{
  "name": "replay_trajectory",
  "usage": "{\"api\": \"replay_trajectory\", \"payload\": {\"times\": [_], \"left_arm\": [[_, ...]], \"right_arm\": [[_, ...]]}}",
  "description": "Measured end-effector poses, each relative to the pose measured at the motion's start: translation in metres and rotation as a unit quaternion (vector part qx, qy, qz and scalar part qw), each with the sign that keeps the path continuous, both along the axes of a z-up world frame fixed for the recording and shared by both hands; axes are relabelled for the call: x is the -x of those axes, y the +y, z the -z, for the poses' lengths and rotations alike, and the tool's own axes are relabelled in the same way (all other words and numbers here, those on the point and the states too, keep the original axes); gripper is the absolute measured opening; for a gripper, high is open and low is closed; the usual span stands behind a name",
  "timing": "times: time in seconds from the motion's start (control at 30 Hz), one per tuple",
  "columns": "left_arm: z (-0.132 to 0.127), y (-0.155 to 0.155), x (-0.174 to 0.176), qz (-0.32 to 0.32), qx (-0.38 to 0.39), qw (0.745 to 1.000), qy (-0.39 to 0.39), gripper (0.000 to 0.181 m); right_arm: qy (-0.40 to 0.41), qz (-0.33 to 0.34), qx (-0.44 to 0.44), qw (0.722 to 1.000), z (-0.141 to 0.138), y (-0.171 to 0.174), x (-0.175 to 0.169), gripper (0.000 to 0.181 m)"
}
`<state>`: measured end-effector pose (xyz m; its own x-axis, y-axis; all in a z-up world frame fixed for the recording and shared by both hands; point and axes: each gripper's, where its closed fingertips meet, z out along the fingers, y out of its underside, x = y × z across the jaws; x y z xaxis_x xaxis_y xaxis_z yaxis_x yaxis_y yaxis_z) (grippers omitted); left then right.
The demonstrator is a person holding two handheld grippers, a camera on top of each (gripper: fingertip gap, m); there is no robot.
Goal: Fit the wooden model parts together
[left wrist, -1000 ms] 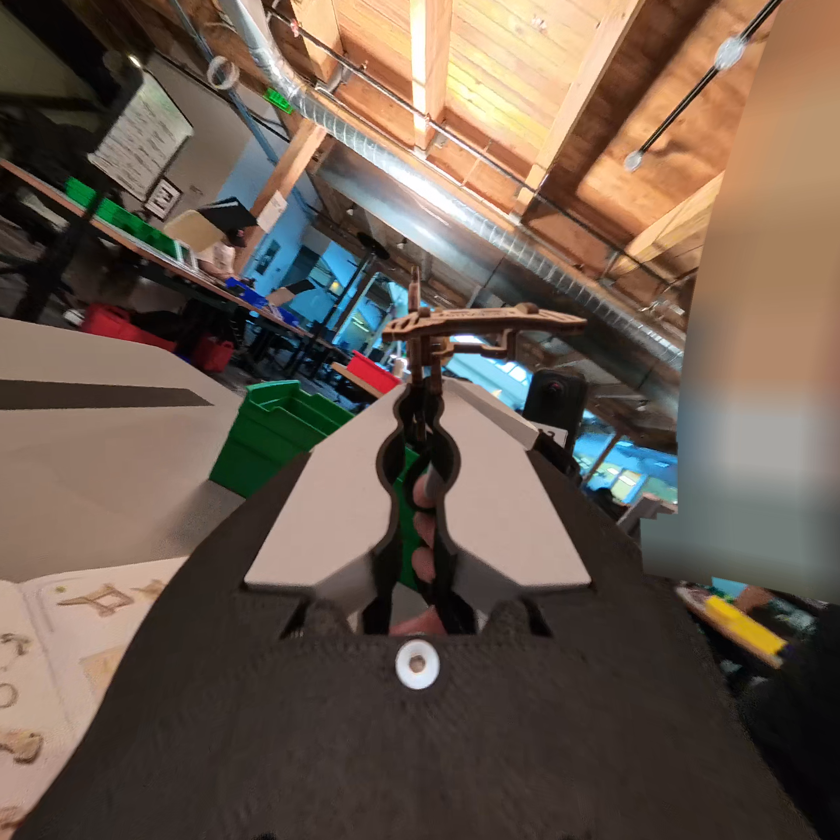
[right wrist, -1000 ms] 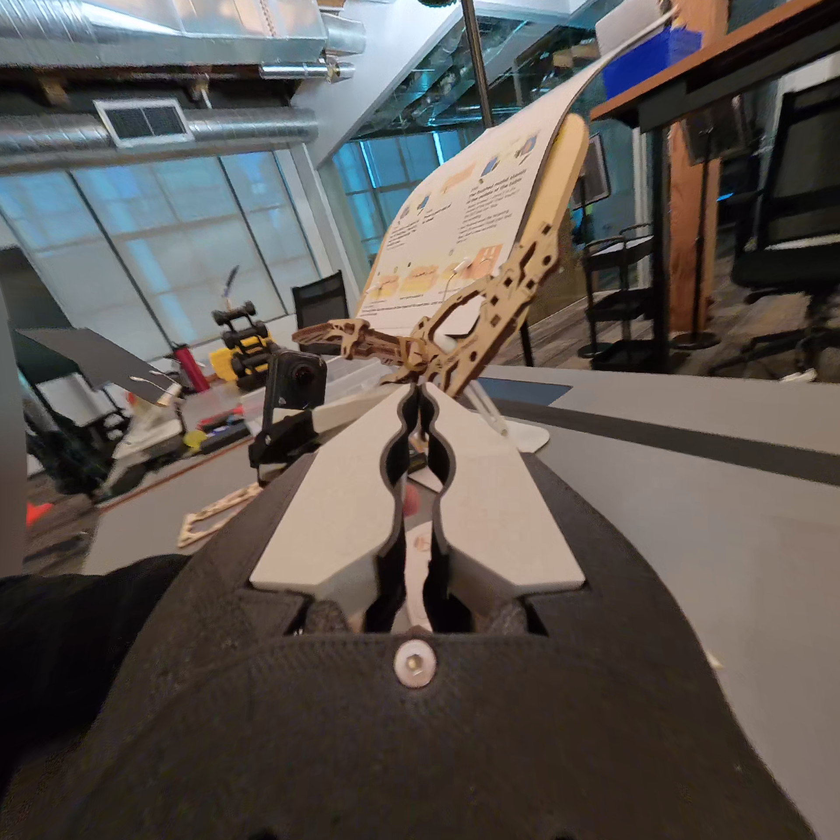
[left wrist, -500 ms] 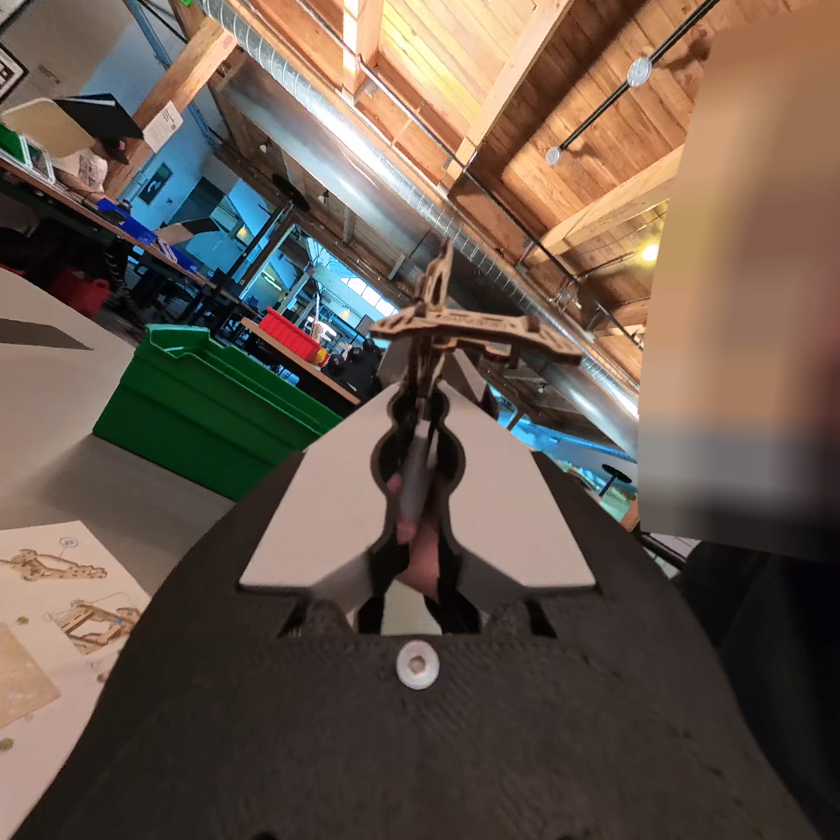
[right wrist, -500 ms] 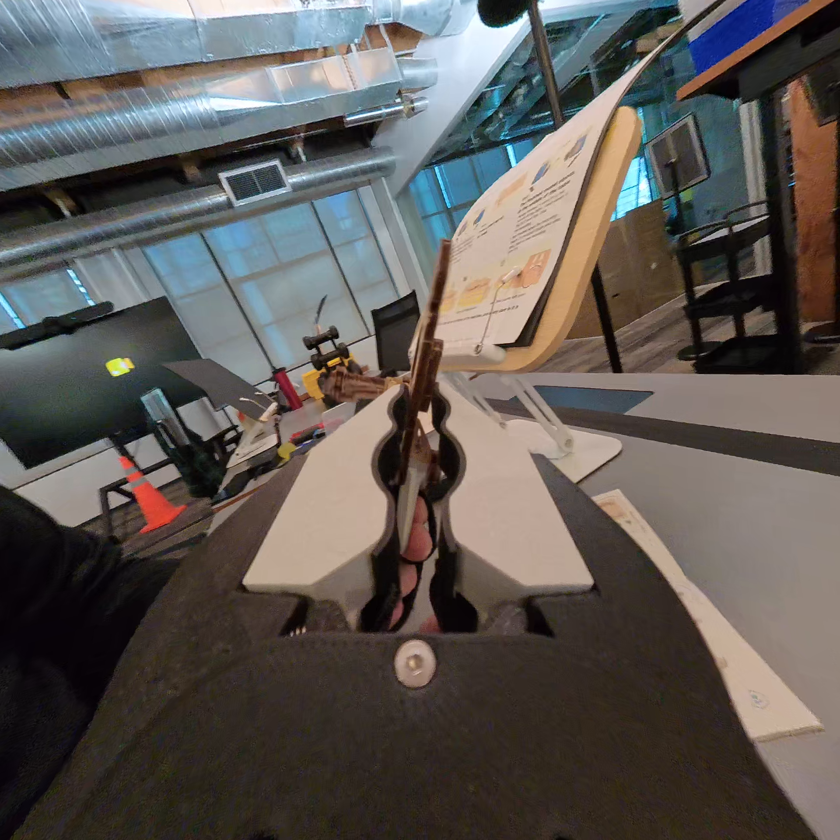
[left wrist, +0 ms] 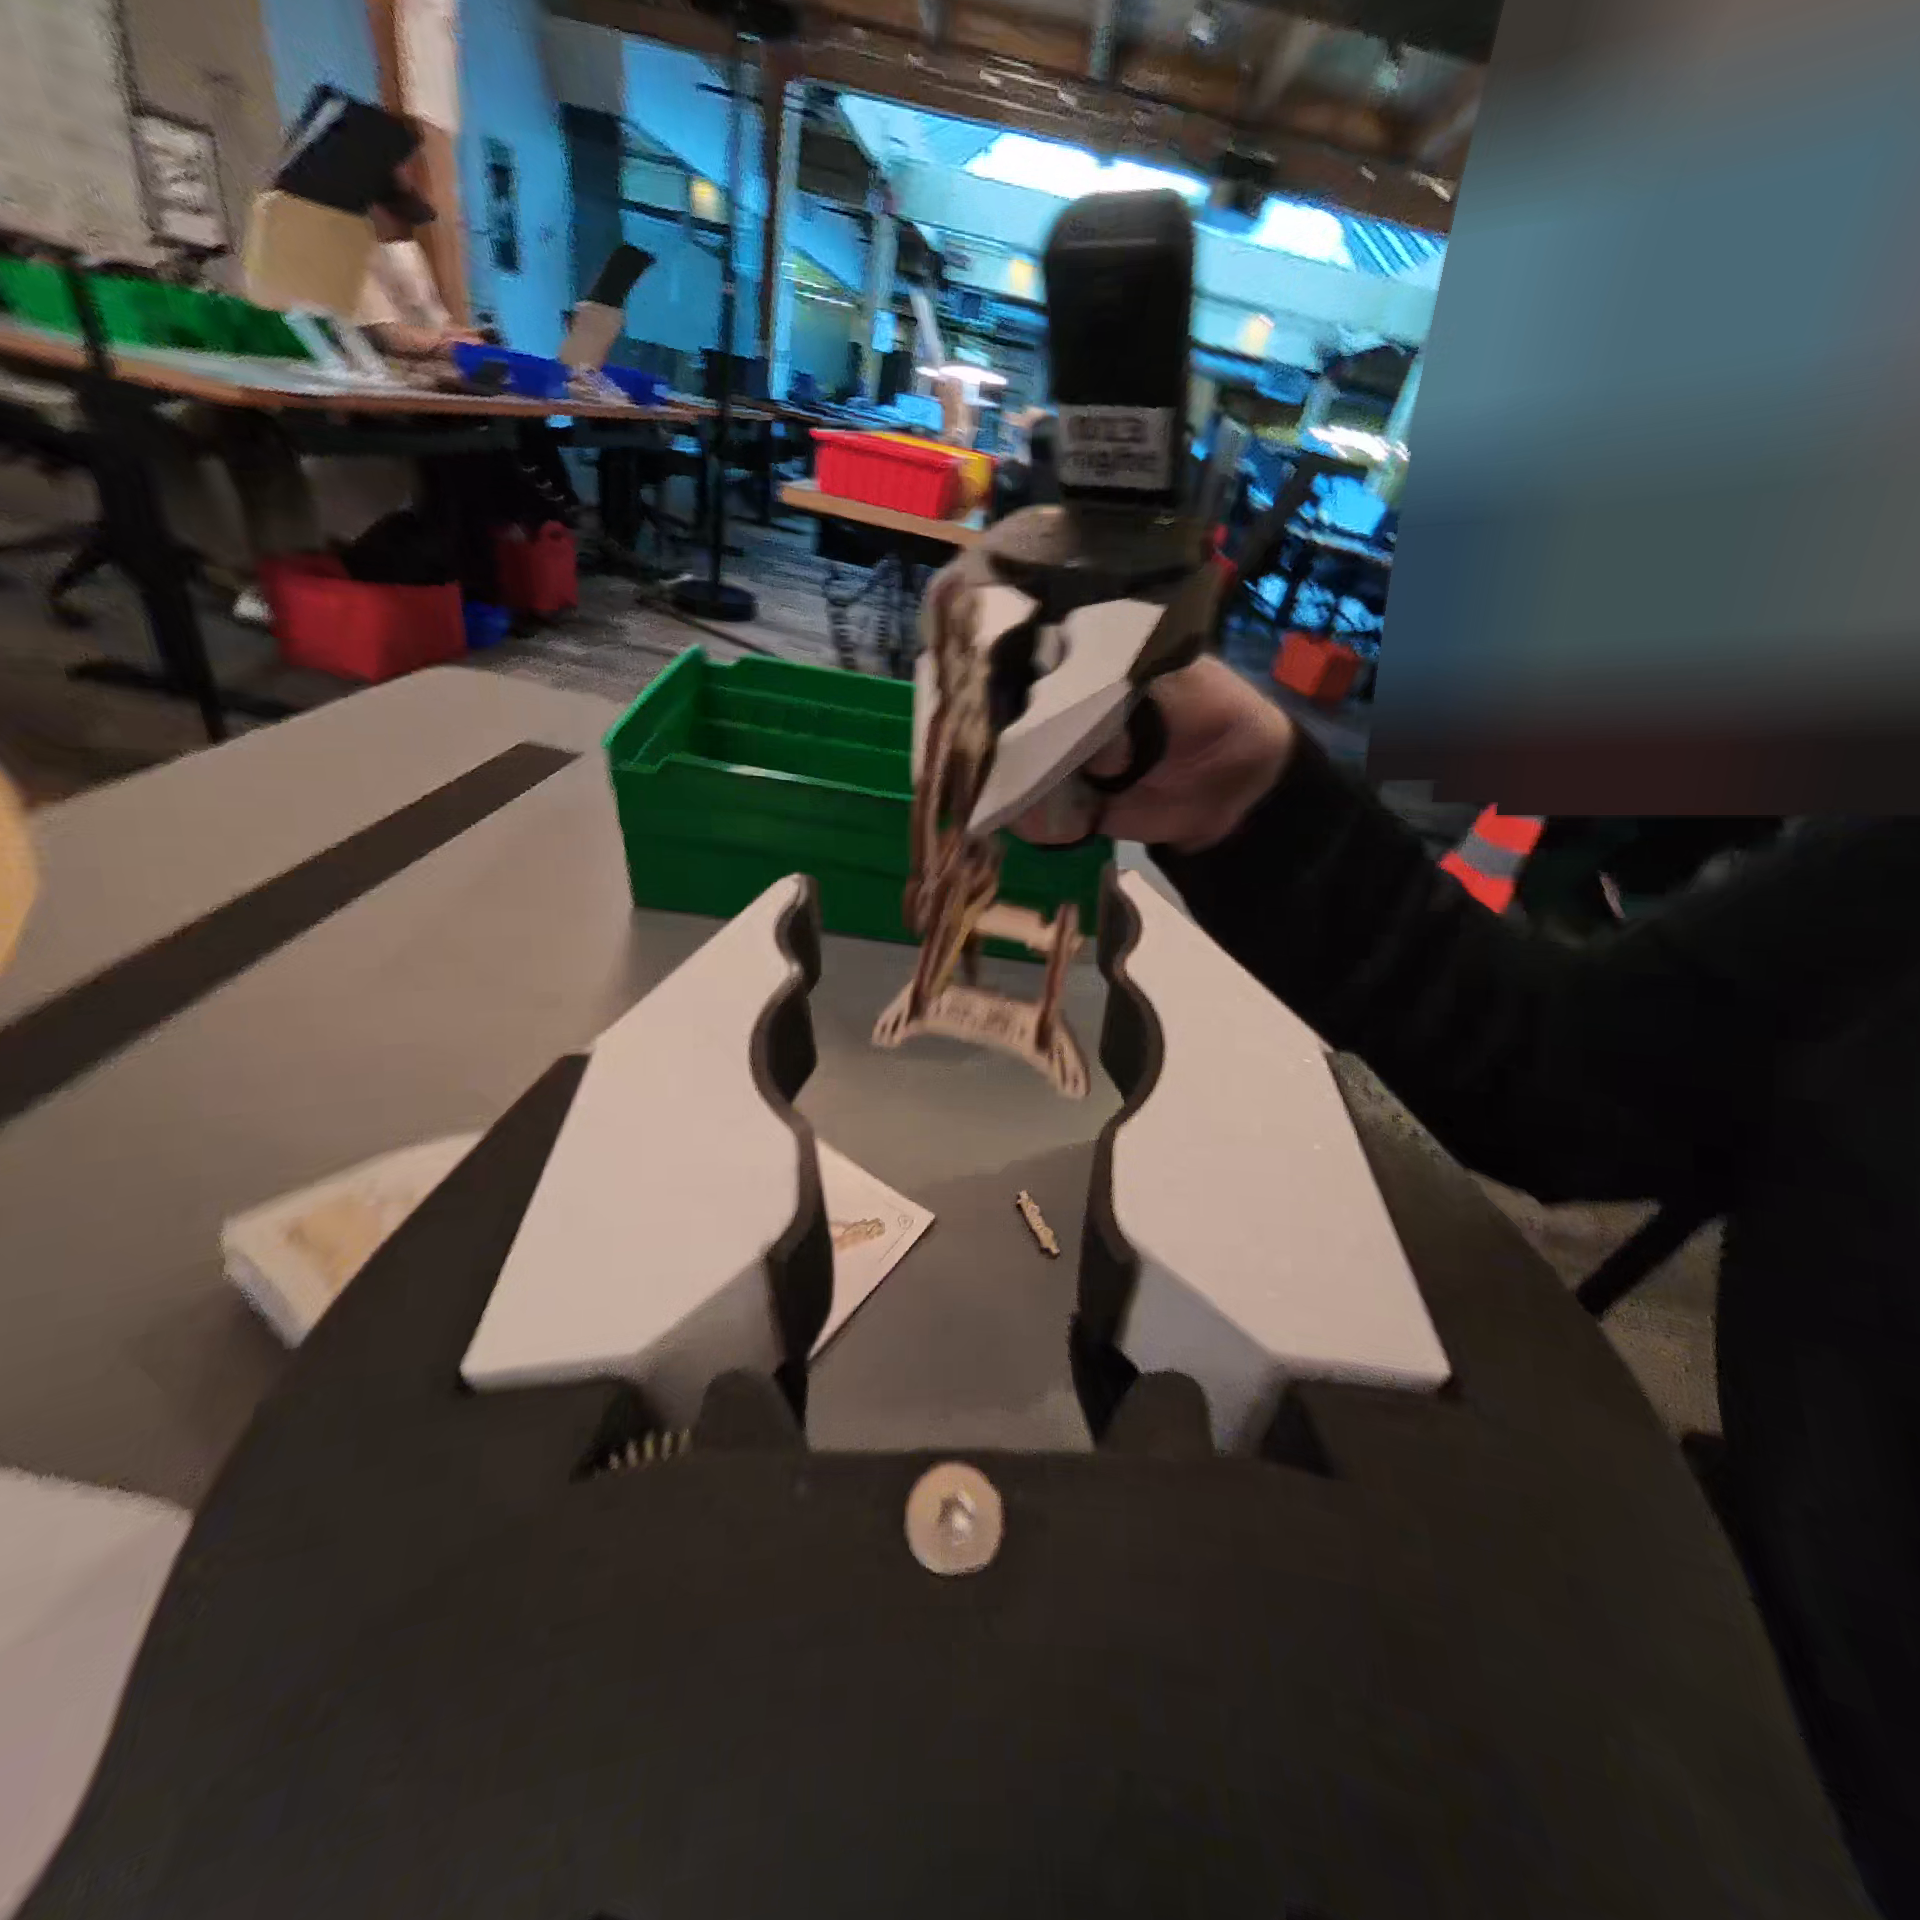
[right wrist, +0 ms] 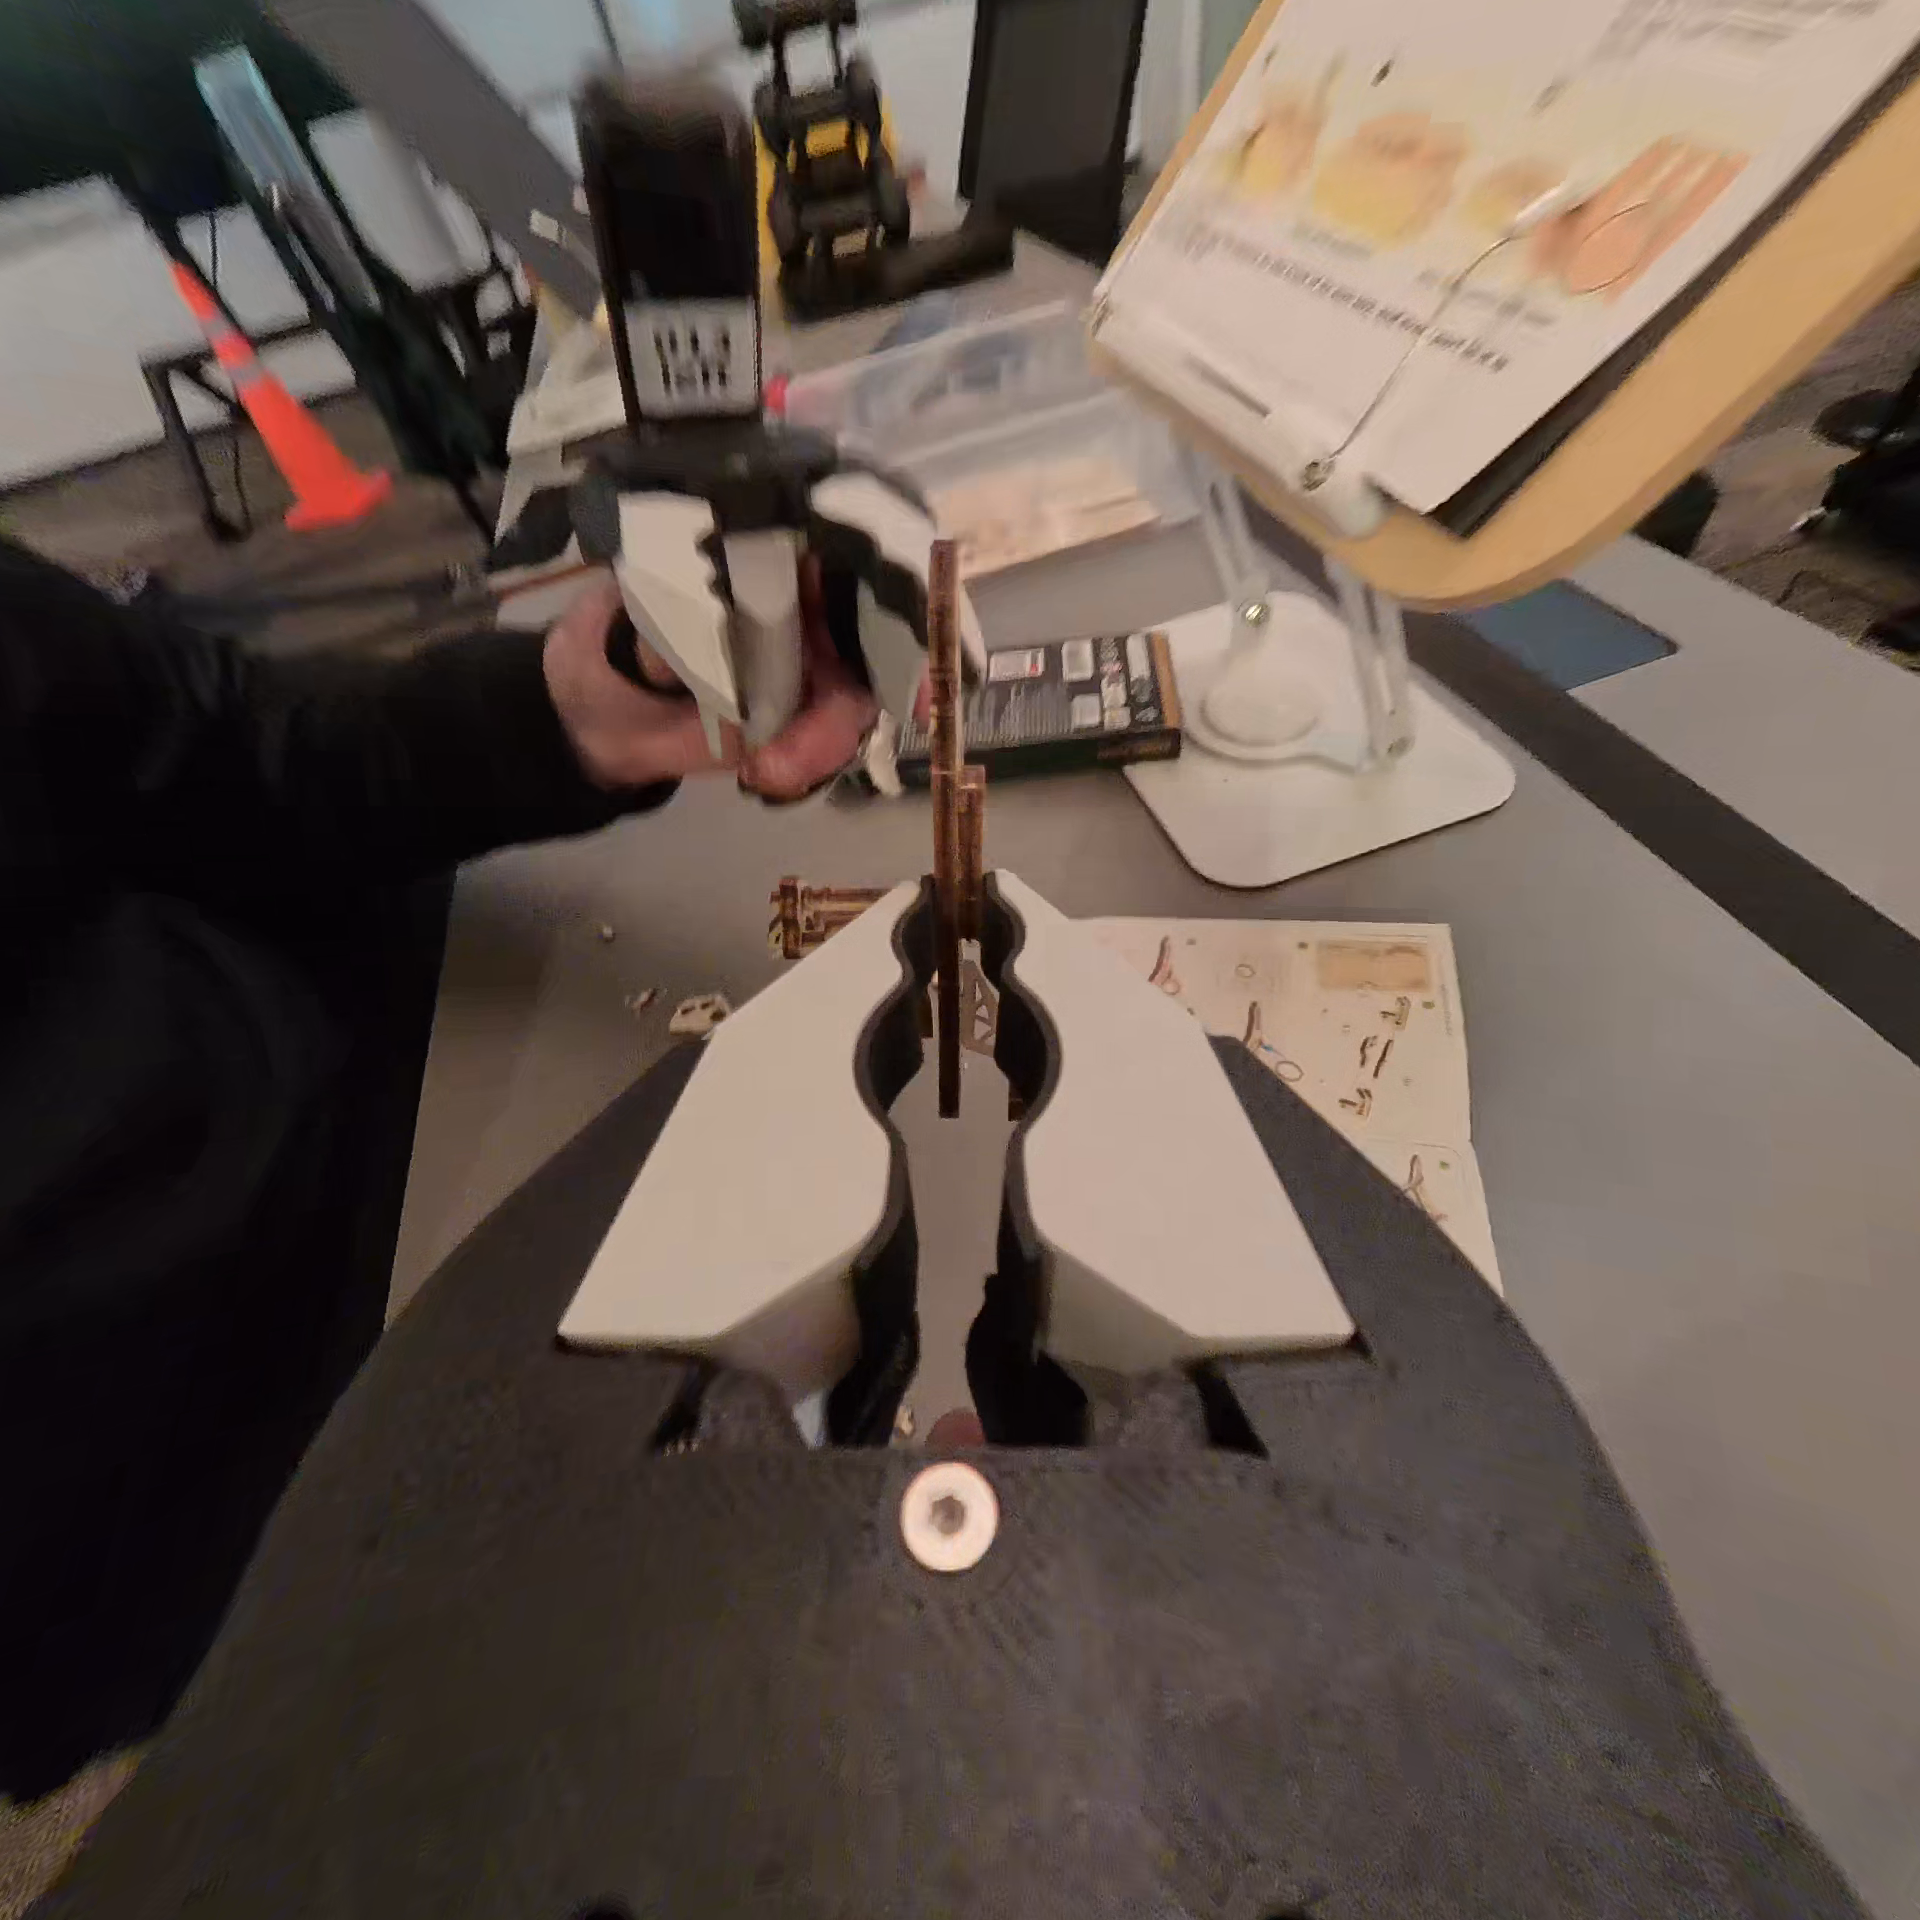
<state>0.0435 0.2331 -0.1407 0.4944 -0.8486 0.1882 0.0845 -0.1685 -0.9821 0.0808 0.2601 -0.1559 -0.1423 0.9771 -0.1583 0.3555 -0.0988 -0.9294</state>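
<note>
My right gripper is shut on a flat brown wooden model part, seen edge-on and upright above the grey table. In the left wrist view the right gripper holds this part hanging down towards a pale wooden frame piece standing on the table; I cannot tell whether they touch. My left gripper is open and empty, a little short of that frame. It also shows in the right wrist view, open, in a hand.
A green bin stands behind the frame. A small wooden sliver and an instruction sheet lie on the table, with another wooden piece and crumbs. A book stand and a black box stand behind. My hands' fingertips stand some 6 cm from each other. From either gripper's tips it is about 20 cm to the small wooden sliver.
Both grippers have swung down from facing the ceiling to facing the table. My left gripper has opened and let go of the wooden part. My right gripper still holds it.
</note>
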Motion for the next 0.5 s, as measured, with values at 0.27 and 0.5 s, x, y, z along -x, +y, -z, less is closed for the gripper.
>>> {"api": "replay_trajectory", "payload": {"times": [0.27,0.5], "left_arm": [[0.008,-0.005,-0.037,0.076,-0.001,0.994,0.077,0.018],[0.000,0.006,-0.022,0.012,-0.057,0.997,0.054,0.000]], "right_arm": [[-0.088,-0.093,-0.041,0.991,0.011,-0.029,0.014,0.004],[-0.071,-0.044,-0.067,0.994,0.004,-0.013,0.024,0.018]]}}
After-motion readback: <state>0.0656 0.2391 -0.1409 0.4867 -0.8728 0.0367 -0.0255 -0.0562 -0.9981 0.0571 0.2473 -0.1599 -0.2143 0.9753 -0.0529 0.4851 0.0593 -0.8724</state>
